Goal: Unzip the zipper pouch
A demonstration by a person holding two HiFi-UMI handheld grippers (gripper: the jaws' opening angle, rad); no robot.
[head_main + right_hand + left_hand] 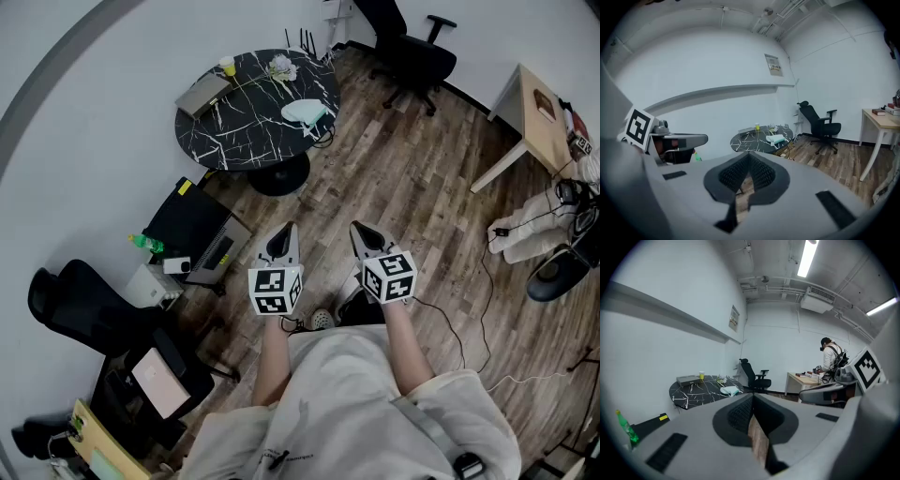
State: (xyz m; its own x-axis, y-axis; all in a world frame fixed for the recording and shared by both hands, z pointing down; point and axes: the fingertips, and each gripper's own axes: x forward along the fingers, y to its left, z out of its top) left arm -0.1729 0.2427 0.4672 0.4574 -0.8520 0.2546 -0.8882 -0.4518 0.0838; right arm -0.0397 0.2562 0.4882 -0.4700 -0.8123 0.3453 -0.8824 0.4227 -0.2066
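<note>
The zipper pouch (305, 112) is a pale, light-coloured bag lying on the right side of a round black marble table (244, 141), well ahead of me. It also shows small and far off as the pouch (730, 390) in the left gripper view and the pouch (776, 138) in the right gripper view. My left gripper (287, 230) and right gripper (357, 229) are held side by side over the wooden floor, pointing toward the table. Both are shut with nothing between their jaws, as seen on the left gripper (752, 397) and the right gripper (749, 155).
On the table are a grey flat box (202, 94), a yellow cup (227, 66) and a small flower. A black office chair (408, 52) stands behind it, a wooden desk (539, 112) at right. Black cases, a green bottle (145, 244) and another chair (75, 300) crowd the left wall. A person (832, 357) stands by the desk.
</note>
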